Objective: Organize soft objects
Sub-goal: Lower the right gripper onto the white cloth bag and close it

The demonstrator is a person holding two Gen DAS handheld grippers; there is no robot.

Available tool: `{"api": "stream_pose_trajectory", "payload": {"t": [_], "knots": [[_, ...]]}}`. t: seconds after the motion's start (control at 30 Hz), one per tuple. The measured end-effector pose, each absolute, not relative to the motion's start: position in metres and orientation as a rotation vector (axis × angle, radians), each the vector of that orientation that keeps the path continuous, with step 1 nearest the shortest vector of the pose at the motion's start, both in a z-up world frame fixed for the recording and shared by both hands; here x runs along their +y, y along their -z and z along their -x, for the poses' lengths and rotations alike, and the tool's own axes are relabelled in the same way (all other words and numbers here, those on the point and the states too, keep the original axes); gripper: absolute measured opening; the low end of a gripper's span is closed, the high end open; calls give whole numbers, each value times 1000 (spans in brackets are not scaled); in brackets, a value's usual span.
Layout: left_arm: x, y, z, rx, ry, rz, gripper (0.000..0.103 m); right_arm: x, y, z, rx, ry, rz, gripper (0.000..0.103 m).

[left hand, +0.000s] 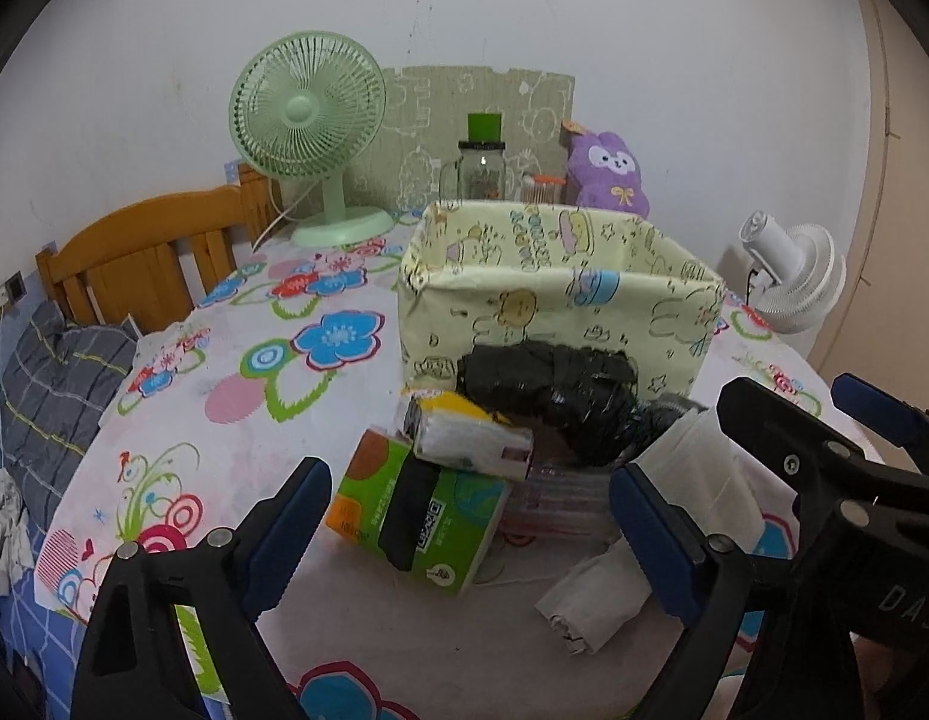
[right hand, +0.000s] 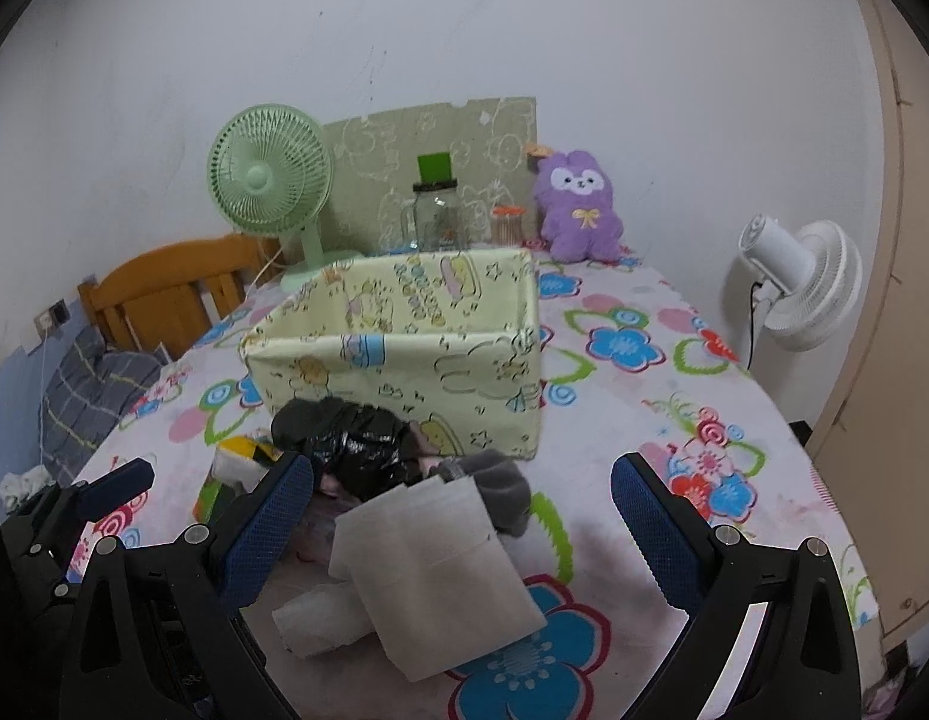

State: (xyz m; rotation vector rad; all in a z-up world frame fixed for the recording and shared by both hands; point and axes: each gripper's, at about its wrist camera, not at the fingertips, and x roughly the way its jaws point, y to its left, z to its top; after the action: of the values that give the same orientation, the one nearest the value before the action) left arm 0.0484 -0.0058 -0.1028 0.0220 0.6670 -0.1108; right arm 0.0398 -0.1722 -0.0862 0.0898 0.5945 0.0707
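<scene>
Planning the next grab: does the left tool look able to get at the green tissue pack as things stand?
Probably yes: the left tool is open, and the green tissue pack lies in front of it. The yellow-and-white packet leans on its far top edge.

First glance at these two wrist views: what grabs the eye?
The pale yellow cartoon-print fabric bin sits mid-table on the loud flowered tablecloth, a heap of soft packs piled against its near side, topped by a black plastic bundle. At the back wall stand a green fan and a purple plush.
</scene>
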Motion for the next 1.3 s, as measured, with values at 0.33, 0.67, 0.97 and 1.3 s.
{"api": "stream_pose_trajectory", "payload": {"t": [0.33, 0.67, 0.97, 1.3], "knots": [[-3, 125, -57, 726, 104, -29, 93, -161, 112, -52, 669, -91, -74, 101], [-2, 138, -63, 766, 96, -39, 92, -153, 132, -66, 740, -104, -73, 92], [-4, 145, -68, 788, 85, -46, 90, -149, 144, -73, 801, -108, -90, 78], [3, 136, -66, 769, 97, -19, 90, -145, 127, -65, 754, -84, -71, 53]]}}
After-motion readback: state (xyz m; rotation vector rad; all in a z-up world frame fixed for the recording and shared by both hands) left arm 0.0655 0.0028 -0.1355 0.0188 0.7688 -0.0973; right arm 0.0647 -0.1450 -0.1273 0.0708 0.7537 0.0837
